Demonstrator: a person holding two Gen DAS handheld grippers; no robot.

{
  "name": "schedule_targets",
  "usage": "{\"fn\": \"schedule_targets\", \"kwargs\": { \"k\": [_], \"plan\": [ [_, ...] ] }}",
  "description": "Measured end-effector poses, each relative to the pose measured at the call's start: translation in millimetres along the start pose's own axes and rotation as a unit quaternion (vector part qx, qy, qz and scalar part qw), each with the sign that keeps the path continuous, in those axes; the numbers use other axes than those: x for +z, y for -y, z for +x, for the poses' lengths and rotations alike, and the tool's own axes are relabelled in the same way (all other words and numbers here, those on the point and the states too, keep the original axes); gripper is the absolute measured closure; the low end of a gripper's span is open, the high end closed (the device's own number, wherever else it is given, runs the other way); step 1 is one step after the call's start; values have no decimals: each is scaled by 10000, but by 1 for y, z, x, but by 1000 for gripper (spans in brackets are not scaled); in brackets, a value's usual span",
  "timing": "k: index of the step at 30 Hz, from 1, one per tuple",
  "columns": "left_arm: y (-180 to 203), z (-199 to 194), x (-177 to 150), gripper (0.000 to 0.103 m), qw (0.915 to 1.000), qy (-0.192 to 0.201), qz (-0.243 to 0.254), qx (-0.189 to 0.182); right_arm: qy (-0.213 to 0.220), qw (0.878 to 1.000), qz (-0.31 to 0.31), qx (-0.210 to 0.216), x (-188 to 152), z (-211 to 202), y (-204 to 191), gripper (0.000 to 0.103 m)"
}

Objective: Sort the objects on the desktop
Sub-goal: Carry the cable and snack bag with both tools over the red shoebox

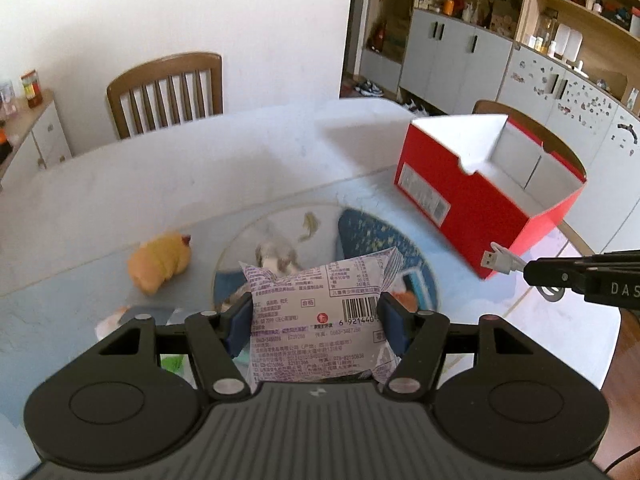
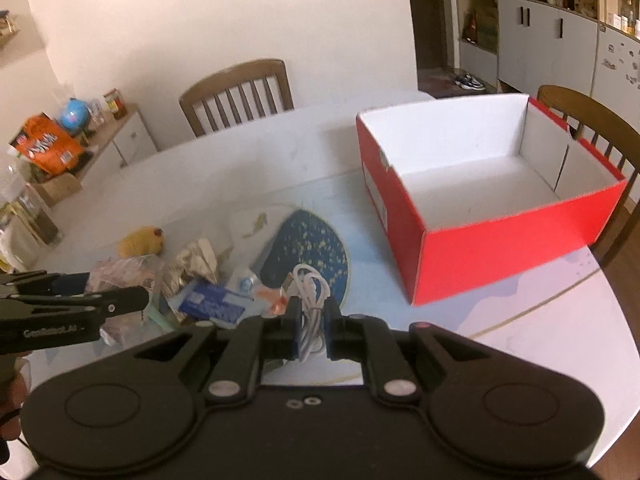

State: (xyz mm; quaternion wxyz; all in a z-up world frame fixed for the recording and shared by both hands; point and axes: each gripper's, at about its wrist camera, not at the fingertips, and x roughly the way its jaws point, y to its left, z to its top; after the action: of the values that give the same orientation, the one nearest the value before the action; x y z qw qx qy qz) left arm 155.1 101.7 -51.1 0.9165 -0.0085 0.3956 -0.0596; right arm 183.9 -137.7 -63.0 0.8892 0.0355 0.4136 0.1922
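While clamped between the blue pads of the left gripper (image 1: 316, 320), a white-and-purple snack packet (image 1: 320, 320) printed with a barcode, lifted clear of the table (image 1: 160, 176). Jaws partly apart, pressed on both sides of the packet. Right gripper (image 2: 311, 330) squeezed nearly closed on a coiled white USB cable (image 2: 310, 300), plug end sticking out past the fingers in the left wrist view (image 1: 490, 259). Open red box (image 2: 492, 208) with a white, bare interior near the table's far right edge, close to a wooden chair (image 2: 592, 128). On a blue printed mat (image 2: 308, 248) toward the near left of the table: a yellow plush toy (image 2: 142, 241), a crinkled silver wrapper (image 2: 196, 264), a blue packet (image 2: 212, 306), an orange scrap (image 2: 274, 300). Second wooden chair (image 1: 166, 92) at the far edge.
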Motion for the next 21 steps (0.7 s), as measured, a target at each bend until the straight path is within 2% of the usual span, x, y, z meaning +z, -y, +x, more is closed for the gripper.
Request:
{"fn": "schedule_targets", "kwargs": {
  "k": [8,21],
  "plan": [
    [44,-4,23,38,9998,179,47,40,89,9996,-158,197,20,-14,28,93],
    [116,12,54,38,9996,172,217,-15,213,9989,-200,360,47,-29,86,93]
  ]
}}
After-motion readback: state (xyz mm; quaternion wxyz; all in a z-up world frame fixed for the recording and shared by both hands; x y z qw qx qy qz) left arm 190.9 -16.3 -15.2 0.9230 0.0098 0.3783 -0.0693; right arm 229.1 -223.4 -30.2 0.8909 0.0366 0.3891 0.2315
